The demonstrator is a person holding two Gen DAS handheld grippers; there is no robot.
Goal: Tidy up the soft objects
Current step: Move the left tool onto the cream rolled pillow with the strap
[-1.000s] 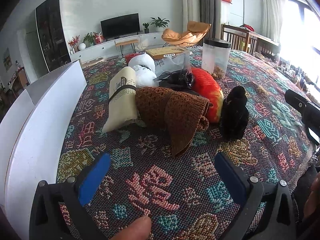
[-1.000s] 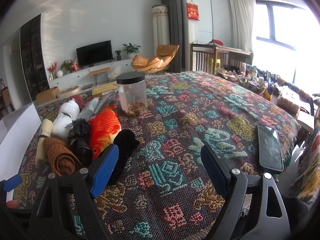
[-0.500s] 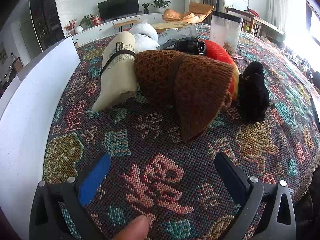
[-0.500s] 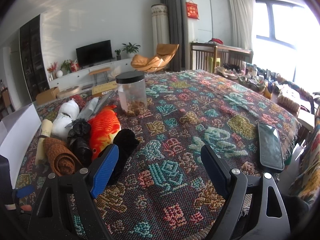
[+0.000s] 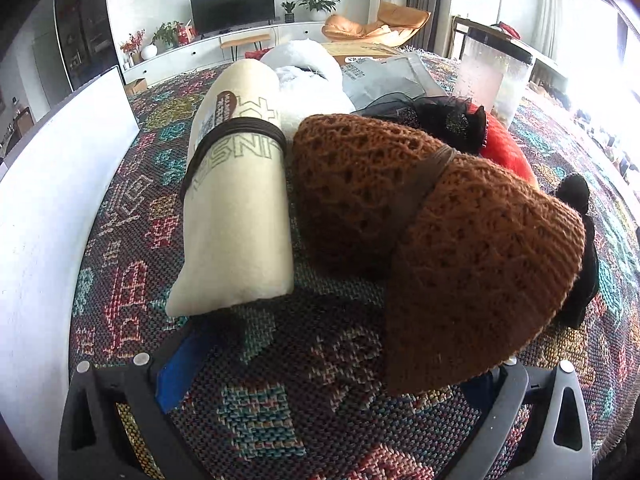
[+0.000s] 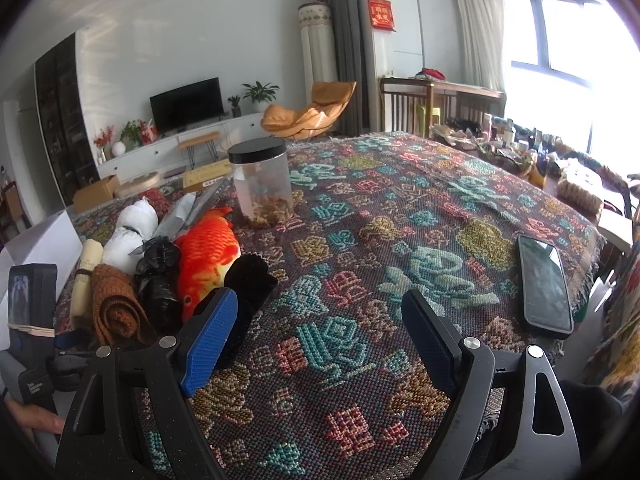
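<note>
Left wrist view: left tool spread wide, low on the tabletop, near end of the brown knit roll between its jaws, set up to pinch. Roll's long axis runs near-right to far-left, beside the cream roll. Right tool gapes empty, parked clear.

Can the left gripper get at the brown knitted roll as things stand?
Probably yes. The left gripper is open, low over the tablecloth, with the brown knitted roll directly ahead, its near end by the right finger. The cream fabric roll lies close alongside.
</note>
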